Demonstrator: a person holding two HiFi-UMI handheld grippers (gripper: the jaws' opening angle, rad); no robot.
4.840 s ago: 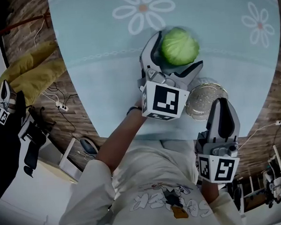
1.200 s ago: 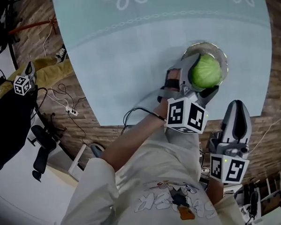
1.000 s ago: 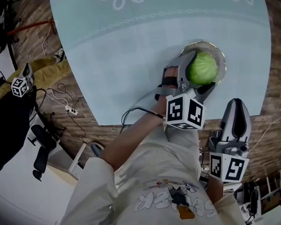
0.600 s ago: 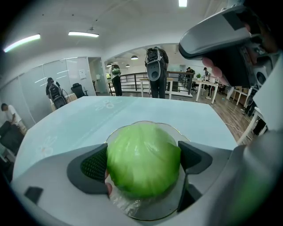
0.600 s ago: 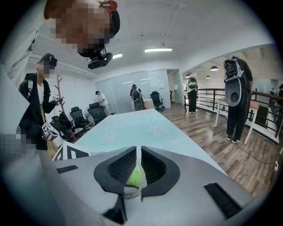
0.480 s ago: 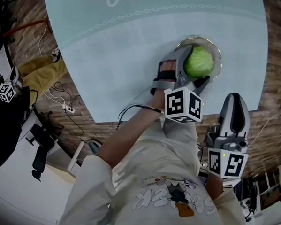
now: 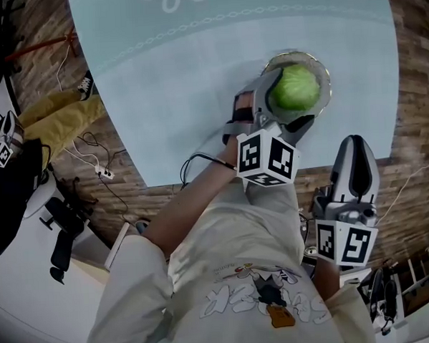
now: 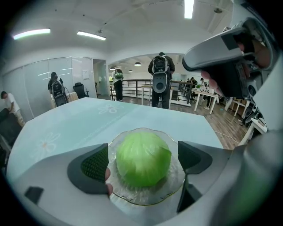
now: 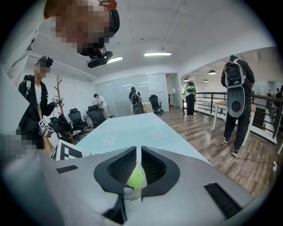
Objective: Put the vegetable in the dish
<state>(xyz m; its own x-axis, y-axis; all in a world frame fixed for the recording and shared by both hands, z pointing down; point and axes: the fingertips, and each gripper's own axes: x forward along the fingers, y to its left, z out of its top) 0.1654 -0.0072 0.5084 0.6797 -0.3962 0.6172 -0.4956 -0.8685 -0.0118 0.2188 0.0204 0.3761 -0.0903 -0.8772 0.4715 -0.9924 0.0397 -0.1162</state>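
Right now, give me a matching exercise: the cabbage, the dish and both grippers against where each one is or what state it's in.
Things:
1 cabbage
2 glass dish
3 left gripper
4 right gripper

Places or states:
A jaws together, empty
B on the pale blue table
C jaws apart, either side of the cabbage
D in the dish

Pairs: 1-D, 2-B, 3-C, 4-A

text: none legible | shirt print (image 7: 258, 300): lettering too blurred to read
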